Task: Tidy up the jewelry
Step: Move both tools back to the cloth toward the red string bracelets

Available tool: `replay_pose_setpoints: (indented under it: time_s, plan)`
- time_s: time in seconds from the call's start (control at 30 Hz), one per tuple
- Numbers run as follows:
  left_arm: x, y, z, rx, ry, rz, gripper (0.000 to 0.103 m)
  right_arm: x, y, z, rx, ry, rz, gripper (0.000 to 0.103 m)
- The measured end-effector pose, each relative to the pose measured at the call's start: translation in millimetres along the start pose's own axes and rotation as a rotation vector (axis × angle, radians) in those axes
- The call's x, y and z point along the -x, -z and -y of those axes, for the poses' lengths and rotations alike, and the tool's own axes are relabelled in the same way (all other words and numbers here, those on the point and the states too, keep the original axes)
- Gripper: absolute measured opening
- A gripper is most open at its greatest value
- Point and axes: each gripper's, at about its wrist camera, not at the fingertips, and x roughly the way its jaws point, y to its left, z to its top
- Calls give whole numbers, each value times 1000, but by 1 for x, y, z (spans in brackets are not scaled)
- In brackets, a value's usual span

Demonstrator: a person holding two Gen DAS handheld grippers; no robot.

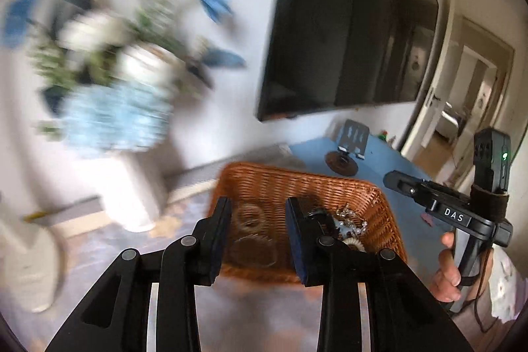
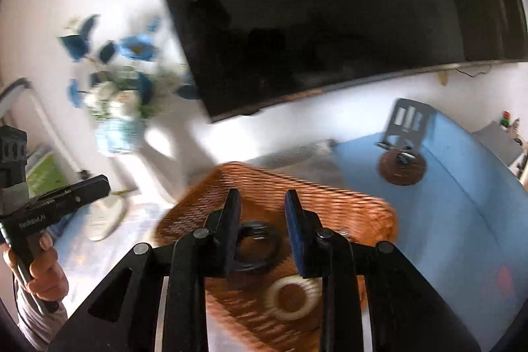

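- Left wrist view: the left gripper (image 1: 257, 228) has its jaws partly apart with nothing between the pads; through the gap only the floor of the wicker basket (image 1: 379, 197) shows.
- The same view shows the jewelry inside that basket: a silvery chain (image 1: 351, 220) tangled near its right wall, just past the right-hand finger, and faint pale rings (image 1: 252, 220) lying flat on the weave.
- In the right wrist view the right gripper (image 2: 262, 226) is likewise part open and empty, hanging over the basket with a dark ring (image 2: 257, 241) below the gap and a cream ring (image 2: 292, 297) nearer the camera.
- The step in hand is judged to be picking the next piece from the basket, since both tools are free.
- To do it well, one piece should be chosen and one gripper lowered on it, jaws straddling a ring's band rather than its hole.
- The chain looks knotted with other bits, so lifting it slowly would show whether neighbours come along.
- Both views are smeared with blur, so a pause to steady before closing seems wise.
- Beyond the basket, the blue table (image 2: 462, 203) carries a small metal stand (image 2: 407, 124) on a round brown base, possibly where pieces go; that cannot be told for sure.
- A hand (image 1: 450, 269) grips the right tool's handle at the edge of the left view.
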Motion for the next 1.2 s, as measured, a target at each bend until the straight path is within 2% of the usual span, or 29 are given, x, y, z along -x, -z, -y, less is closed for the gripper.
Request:
replay_pose_setpoints:
  time_s: [0.2, 0.37, 0.47, 0.53, 0.6, 0.73, 0.87, 0.93, 1.07, 1.2]
  plan:
    - [89, 25, -48, 83, -33, 76, 42, 23, 8, -67, 117, -56, -9, 33]
    - [126, 72, -80, 112, -107, 35, 43, 20, 31, -125, 197, -146, -76, 33]
    - [130, 105, -96, 137, -158, -9, 43, 1, 55, -156, 222, -227, -173, 33]
    - [130, 132, -103, 146, -267, -42, 43, -24, 81, -174, 229, -288, -285, 33]
    - [126, 152, -102, 108, -340, -91, 43, -45, 105, -189, 246, -300, -376, 33]
    - [104, 180, -95, -15, -299, -189, 43, -77, 140, -211, 309, -304, -465, 33]
    - [80, 190, -93, -136, -272, -277, 43, -93, 152, -223, 417, -280, -488, 33]
    - [70, 189, -97, -159, -255, -293, 43, -99, 158, -226, 459, -275, -503, 33]
    - [54, 188, -100, -187, -175, -319, 43, -109, 168, -231, 543, -272, -528, 33]
    - [40, 190, -94, -216, -158, -349, 40, -117, 172, -236, 592, -264, -544, 33]
